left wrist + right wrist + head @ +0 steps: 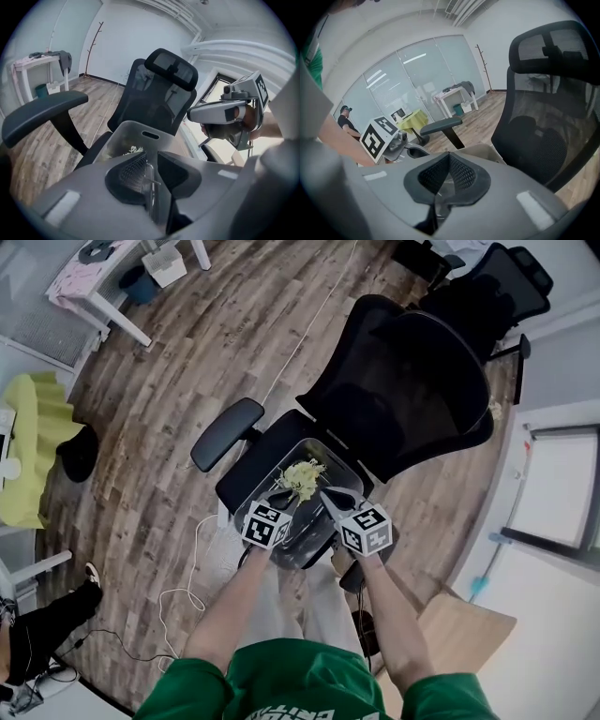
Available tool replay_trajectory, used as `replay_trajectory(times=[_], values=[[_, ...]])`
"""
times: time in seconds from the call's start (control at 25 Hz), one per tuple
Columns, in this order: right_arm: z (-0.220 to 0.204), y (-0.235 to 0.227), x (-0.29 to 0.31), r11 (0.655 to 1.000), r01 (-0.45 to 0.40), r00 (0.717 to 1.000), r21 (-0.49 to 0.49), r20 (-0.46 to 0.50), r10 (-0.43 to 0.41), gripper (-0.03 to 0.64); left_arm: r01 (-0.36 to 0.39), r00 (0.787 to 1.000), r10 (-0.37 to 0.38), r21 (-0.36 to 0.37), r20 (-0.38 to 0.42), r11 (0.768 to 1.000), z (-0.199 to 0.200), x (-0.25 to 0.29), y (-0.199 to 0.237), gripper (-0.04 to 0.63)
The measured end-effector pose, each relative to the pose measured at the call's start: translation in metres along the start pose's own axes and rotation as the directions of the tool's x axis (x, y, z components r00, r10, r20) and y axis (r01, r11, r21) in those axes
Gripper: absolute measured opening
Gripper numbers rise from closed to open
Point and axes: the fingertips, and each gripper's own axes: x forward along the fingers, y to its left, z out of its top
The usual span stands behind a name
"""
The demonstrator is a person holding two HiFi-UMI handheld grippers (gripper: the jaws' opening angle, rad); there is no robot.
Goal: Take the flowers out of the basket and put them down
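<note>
A grey plastic basket (349, 472) sits on the seat of a black office chair (403, 381). A small bunch of pale yellow-green flowers (302, 477) lies in its far half. Both grippers hover over the basket's near half, tips pointing at the flowers. My left gripper (286, 491) stands slightly open; in the left gripper view (152, 176) a thin clear strip shows in the gap between its pads, and flower tips (132, 150) peek just beyond. My right gripper (328, 495) is shut, its pads (449, 157) meeting at the tips; whether it pinches anything I cannot tell.
The chair's left armrest (228, 432) juts out beside the basket. A white cable (187, 568) runs across the wood floor. A pink-topped table (94, 282) and a yellow-covered table (33, 446) stand at the left. A person's leg and shoe (56, 615) are at lower left.
</note>
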Motion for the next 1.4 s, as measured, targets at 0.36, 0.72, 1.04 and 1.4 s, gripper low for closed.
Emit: replay_trajectory(times=[0.36,0.72,1.04,1.4], values=[[-0.032,-0.007,0.019,0.999,-0.001,1.000,0.053,-0.026,0.002,0.006,-0.039,0.994,0.039,-0.003,-0.098,0.999,-0.040,0.037,0.011,0.179],[-0.045,-0.011,0.020,0.998,0.006,0.999,0.065,-0.046,-0.003,0.006,-0.051,0.978,0.045,-0.024,-0.203,0.998,-0.074,0.053,0.013,0.170],[-0.058,-0.017,0.020,0.996,0.010,0.998,0.083,-0.060,-0.005,0.006,-0.028,0.976,-0.004,-0.141,-0.216,0.990,-0.090,0.064,0.001,0.169],[-0.083,-0.018,0.039,0.993,0.017,0.992,0.121,-0.125,-0.002,0.006,0.004,0.978,-0.004,-0.002,-0.207,1.000,-0.091,0.073,-0.008,0.176]])
